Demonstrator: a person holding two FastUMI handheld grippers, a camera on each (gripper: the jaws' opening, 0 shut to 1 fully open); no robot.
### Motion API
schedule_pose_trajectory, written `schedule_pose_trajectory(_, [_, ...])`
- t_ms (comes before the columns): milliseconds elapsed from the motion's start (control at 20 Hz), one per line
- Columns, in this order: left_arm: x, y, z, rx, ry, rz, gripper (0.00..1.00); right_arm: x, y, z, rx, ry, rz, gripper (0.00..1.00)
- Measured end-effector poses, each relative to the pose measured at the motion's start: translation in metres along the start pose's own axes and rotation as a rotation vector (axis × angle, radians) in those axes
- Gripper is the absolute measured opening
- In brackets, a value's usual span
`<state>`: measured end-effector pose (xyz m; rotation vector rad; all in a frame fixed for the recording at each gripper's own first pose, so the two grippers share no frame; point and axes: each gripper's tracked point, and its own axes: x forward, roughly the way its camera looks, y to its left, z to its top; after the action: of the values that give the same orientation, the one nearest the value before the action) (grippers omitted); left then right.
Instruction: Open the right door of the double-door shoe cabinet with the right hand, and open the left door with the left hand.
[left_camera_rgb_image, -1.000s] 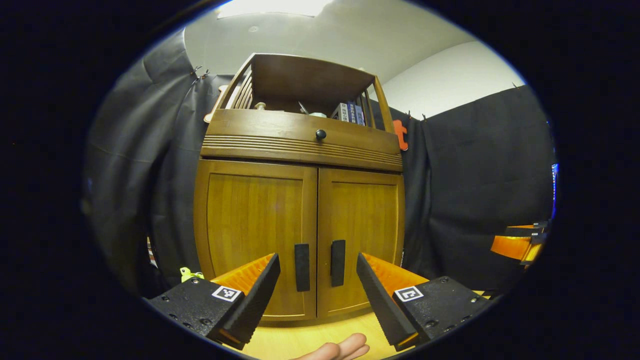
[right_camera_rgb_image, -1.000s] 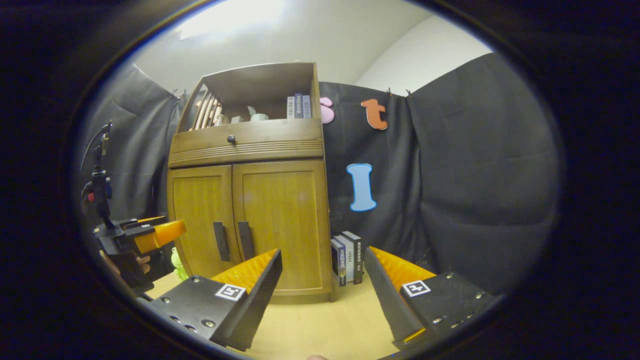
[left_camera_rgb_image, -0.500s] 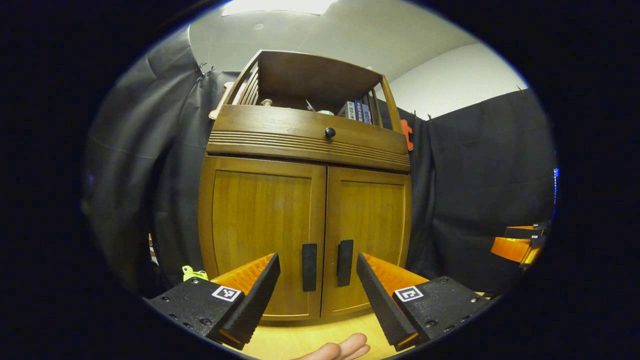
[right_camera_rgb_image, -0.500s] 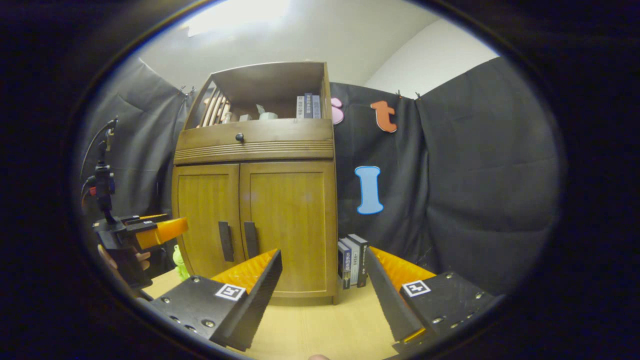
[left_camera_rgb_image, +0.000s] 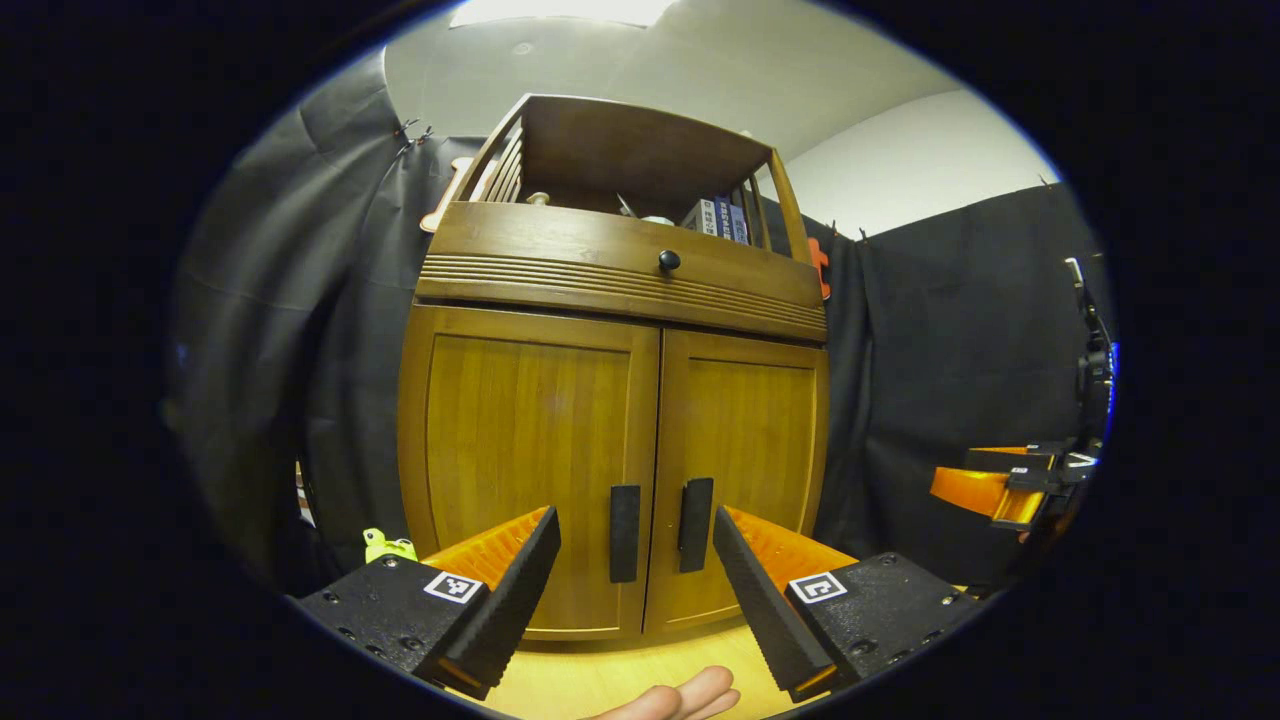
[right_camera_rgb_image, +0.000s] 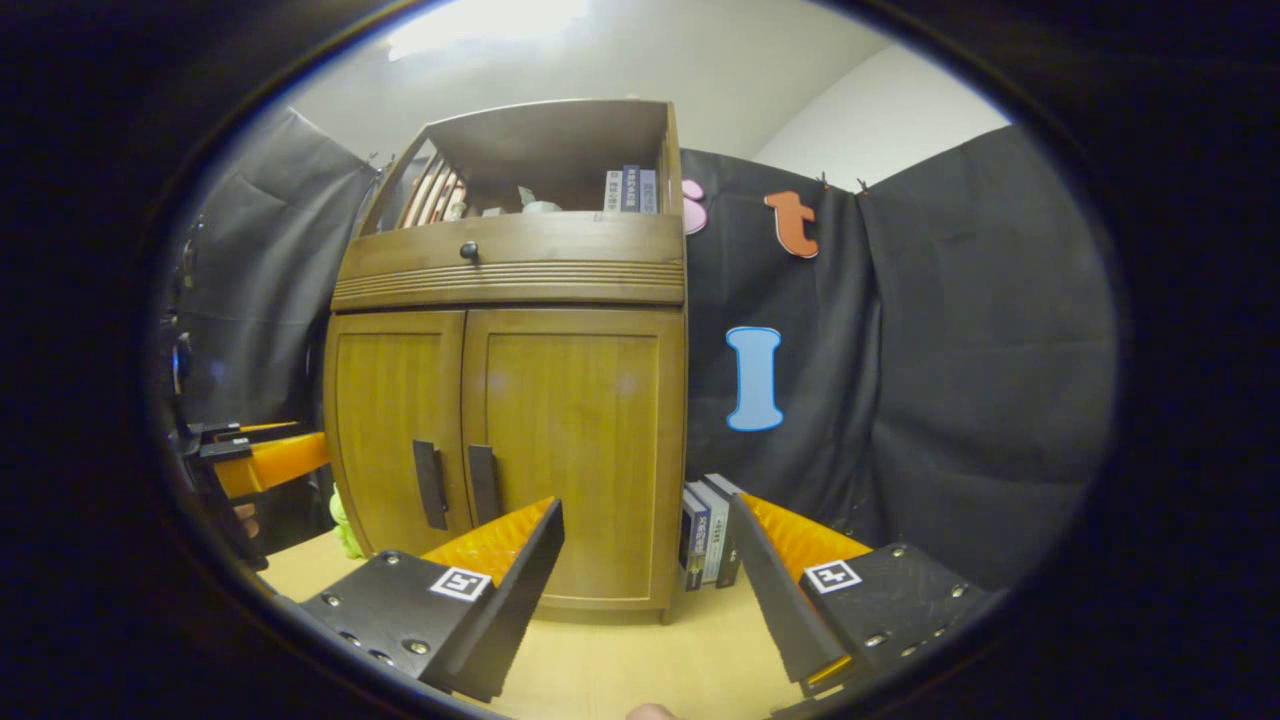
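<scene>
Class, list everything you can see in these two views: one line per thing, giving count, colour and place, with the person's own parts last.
Cabinet: one, brown wood, on the floor against the black cloth.
Doors: two, brown, both closed.
Handles: two, black, upright, either side of the centre seam.
Knob: one, black, on the band above the doors.
Top-shelf books: a few, dark and pale, upright at the shelf's right end.
Floor books: three, dark and pale, upright beside the cabinet's right side.
Toy: one, green, by the cabinet's left foot.
Floor: pale wood.
Left tool: open, facing the handles.
Right tool: open, short of the cabinet.
Fingers: under the left tool.
</scene>
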<state>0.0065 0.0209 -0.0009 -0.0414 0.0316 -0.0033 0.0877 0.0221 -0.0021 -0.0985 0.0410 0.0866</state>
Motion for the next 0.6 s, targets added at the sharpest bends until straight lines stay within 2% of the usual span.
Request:
schedule_pose_trajectory(50, [0.000,0.001,0.000,-0.002,0.000,0.002,0.92,0.008,0.000,0.001,-0.006,0.004,0.000,0.98])
schedule_pose_trajectory(100, [0.002,0.003,0.001,-0.005,-0.002,0.004,0.92,0.017,0.000,0.002,-0.008,0.005,0.003,0.94])
schedule_pose_trajectory(200, [0.007,0.003,-0.002,-0.001,0.005,0.000,0.92,0.034,0.006,0.005,0.000,0.012,0.014,0.94])
schedule_pose_trajectory(300, [0.013,0.001,-0.011,0.001,0.032,-0.003,0.92,0.054,0.020,0.007,0.010,0.022,0.048,0.94])
schedule_pose_trajectory(350, [0.015,0.000,-0.013,0.001,0.041,-0.005,0.96,0.065,0.028,0.007,0.003,0.028,0.061,0.94])
schedule_pose_trajectory(400, [0.016,0.000,-0.014,0.001,0.045,-0.007,0.96,0.074,0.035,0.006,-0.006,0.036,0.071,0.98])
schedule_pose_trajectory(450, [0.018,-0.001,-0.016,0.001,0.046,-0.011,0.96,0.084,0.045,0.005,-0.015,0.042,0.085,0.94])
schedule_pose_trajectory(500, [0.019,-0.001,-0.017,0.002,0.049,-0.012,0.96,0.092,0.054,0.004,-0.017,0.049,0.096,0.98])
schedule_pose_trajectory(550, [0.019,0.001,-0.019,0.005,0.053,-0.008,0.96,0.101,0.065,0.002,-0.012,0.055,0.110,0.94])
schedule_pose_trajectory(600, [0.018,0.004,-0.020,0.007,0.059,-0.002,0.96,0.109,0.076,-0.004,0.001,0.065,0.124,0.94])
